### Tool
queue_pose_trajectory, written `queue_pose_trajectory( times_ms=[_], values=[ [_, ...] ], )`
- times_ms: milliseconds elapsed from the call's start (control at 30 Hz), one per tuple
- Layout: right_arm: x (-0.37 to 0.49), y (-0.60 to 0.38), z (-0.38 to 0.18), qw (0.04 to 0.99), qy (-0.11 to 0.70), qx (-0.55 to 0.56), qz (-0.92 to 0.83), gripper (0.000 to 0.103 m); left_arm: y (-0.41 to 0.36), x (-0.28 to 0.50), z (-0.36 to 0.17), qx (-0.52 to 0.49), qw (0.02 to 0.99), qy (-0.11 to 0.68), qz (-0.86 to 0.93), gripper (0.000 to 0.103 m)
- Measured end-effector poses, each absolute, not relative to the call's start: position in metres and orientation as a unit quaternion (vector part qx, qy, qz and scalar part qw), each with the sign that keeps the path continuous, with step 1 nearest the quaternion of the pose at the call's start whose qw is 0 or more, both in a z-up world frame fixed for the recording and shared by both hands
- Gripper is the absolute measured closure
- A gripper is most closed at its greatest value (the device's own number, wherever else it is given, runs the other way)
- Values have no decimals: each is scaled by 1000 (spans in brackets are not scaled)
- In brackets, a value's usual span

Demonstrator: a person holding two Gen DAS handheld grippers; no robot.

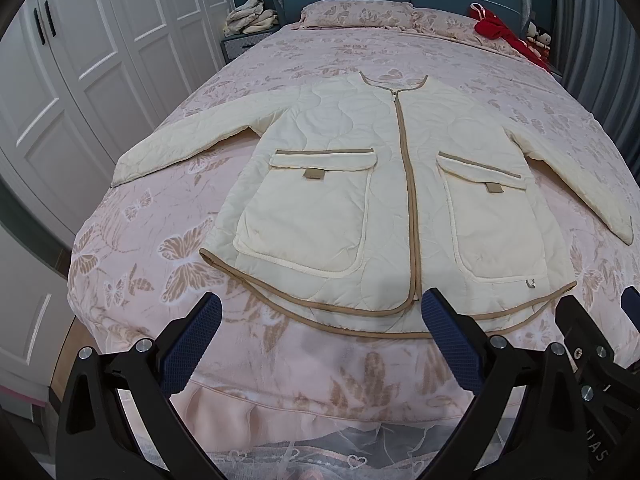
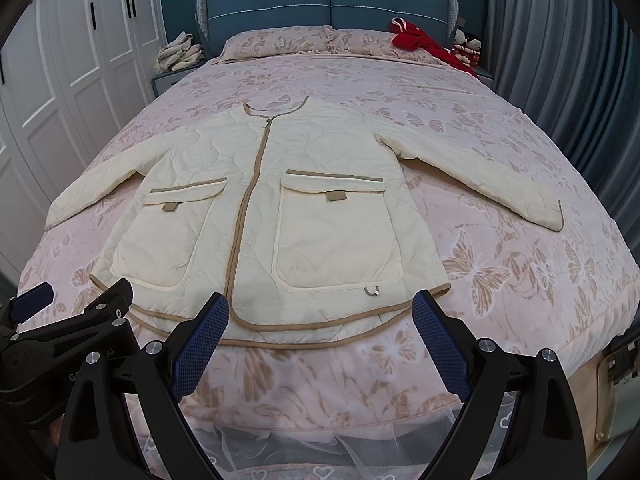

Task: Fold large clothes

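Both grippers, left (image 1: 320, 322) and right (image 2: 320, 322), hover spread wide and empty above the bed's (image 1: 280, 360) foot. Folding looks unstarted: the jacket (image 1: 360, 184) lies flat, zipped, sleeves splayed. Its long axis runs along the bed, collar toward the headboard (image 2: 328, 4), hem nearest.

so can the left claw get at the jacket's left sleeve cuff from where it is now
Probably yes. The left claw is open and empty near the hem, and the cuff lies flat on bare bedspread off to its left, nothing between. It would need a sideways move first.
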State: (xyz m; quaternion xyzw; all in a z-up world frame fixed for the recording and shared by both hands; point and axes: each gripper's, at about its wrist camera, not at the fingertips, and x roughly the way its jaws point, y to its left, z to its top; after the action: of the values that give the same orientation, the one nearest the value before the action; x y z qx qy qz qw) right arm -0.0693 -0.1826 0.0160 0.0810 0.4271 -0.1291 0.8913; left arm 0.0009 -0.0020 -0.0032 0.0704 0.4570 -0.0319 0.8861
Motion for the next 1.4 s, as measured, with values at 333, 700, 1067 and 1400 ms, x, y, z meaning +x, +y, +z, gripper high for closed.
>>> queue_pose_trajectory(
  times_ms=[333,700,1067,1400],
  values=[
    [-69,-182,17,891,427,81,-129,12,-2,2,-3,70,886,457,-32,6],
    [-69,-182,16,891,428,81,-129,12,-1,3,-4,70,885,459,-31,6],
    [-54,-187,6,884,442,85,-126,12,-2,14,-11,70,880,468,-34,6],
    [-27,-229,-14,873,453,108,-144,12,-8,44,-27,74,872,484,-21,5]
  ],
)
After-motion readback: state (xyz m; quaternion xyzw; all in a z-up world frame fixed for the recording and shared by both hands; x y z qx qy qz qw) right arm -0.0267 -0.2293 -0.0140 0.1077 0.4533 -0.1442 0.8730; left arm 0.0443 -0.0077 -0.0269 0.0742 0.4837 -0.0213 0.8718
